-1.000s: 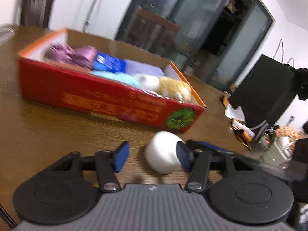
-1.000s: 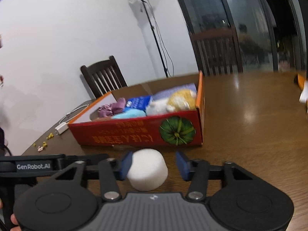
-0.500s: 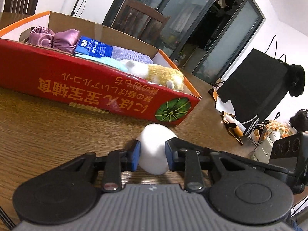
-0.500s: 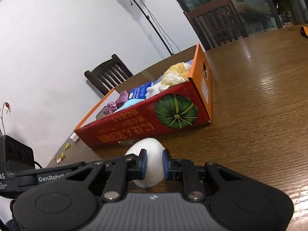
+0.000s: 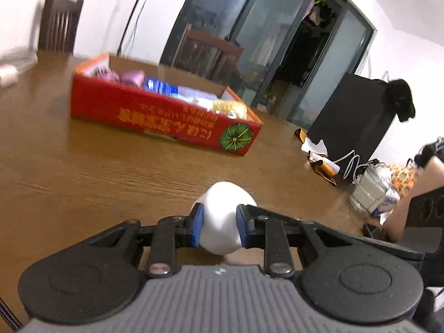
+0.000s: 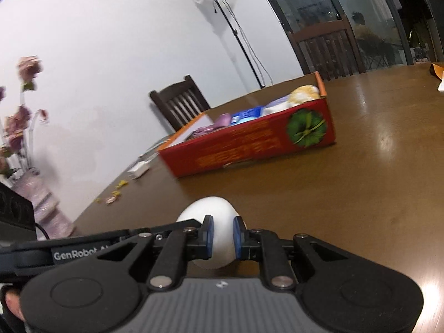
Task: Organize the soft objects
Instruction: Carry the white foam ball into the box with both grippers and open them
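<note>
A soft white roll (image 5: 222,216) is pinched between both grippers above the wooden table. My left gripper (image 5: 219,226) is shut on one side of it; my right gripper (image 6: 221,236) is shut on it too and squeezes the white roll (image 6: 213,222) narrow. A red cardboard box (image 5: 166,113) with a pumpkin picture stands farther back, holding purple, blue and yellow plush items. The box (image 6: 249,144) also shows in the right wrist view, to the right of centre.
A black bag (image 5: 358,111), cables and a glass jar (image 5: 369,191) sit at the table's right end. A dark chair (image 6: 180,105) and a light stand (image 6: 222,14) are behind the box. Small scraps (image 6: 116,191) and a white charger (image 6: 138,169) lie at left.
Both grippers closed on the white roll, then pulled back from the box with it; the box now looks farther away in both views.
</note>
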A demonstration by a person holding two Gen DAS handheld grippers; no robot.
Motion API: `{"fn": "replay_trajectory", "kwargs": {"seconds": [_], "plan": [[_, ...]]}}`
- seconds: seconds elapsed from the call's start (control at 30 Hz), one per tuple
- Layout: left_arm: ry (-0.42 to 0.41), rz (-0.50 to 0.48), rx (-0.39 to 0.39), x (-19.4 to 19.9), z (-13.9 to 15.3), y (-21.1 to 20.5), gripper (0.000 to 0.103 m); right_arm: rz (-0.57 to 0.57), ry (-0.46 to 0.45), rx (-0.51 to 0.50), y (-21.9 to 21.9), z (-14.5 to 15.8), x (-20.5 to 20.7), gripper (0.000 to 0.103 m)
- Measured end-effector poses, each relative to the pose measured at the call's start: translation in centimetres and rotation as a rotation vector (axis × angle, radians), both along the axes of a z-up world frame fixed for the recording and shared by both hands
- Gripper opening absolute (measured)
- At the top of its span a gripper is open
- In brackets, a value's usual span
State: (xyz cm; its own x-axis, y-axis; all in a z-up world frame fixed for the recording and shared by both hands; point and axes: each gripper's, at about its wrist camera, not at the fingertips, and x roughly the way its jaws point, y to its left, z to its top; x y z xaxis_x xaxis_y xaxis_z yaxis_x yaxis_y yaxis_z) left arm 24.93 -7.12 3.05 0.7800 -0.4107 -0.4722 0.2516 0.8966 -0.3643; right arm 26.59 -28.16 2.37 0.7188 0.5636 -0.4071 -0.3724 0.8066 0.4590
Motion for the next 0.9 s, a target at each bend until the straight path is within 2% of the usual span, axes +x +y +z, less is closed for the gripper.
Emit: {"fn": "replay_trajectory", "kwargs": {"seconds": [0.1, 0.27, 0.37, 0.47, 0.57, 0.67, 0.8, 0.9], "plan": [[-0.039, -0.003, -0.003, -1.6, 1.2, 0.6, 0.025, 0.006, -0.037, -0.032, 1.0, 1.2, -2.6, 0.015], [-0.083, 0.005, -0.049, -1.8, 2.8, 1.8, 0.025, 0.018, -0.099, -0.041, 1.5, 3.6, -3.5, 0.015], [-0.106, -0.006, -0.081, -0.4, 3.8, 2.7, 0.025, 0.025, -0.124, -0.053, 1.9, 4.9, -2.7, 0.015], [-0.141, -0.025, -0.106, 2.8, 6.0, 3.9, 0.025, 0.038, -0.164, -0.069, 2.6, 6.9, -0.5, 0.015], [-0.144, -0.042, -0.128, 8.4, 8.7, 5.2, 0.024, 0.050, -0.216, -0.077, 3.2, 10.0, 3.7, 0.015], [-0.137, -0.037, -0.113, 15.1, 10.9, 5.9, 0.024, 0.055, -0.227, -0.057, 4.0, 12.5, 10.0, 0.015], [-0.090, -0.039, -0.072, 24.0, 11.7, 6.4, 0.023, 0.039, -0.148, -0.008, 4.8, 13.7, 19.7, 0.015], [-0.018, -0.035, -0.077, 31.1, 10.6, 7.4, 0.023, 0.019, -0.082, -0.026, 6.1, 13.6, 26.8, 0.015]]}}
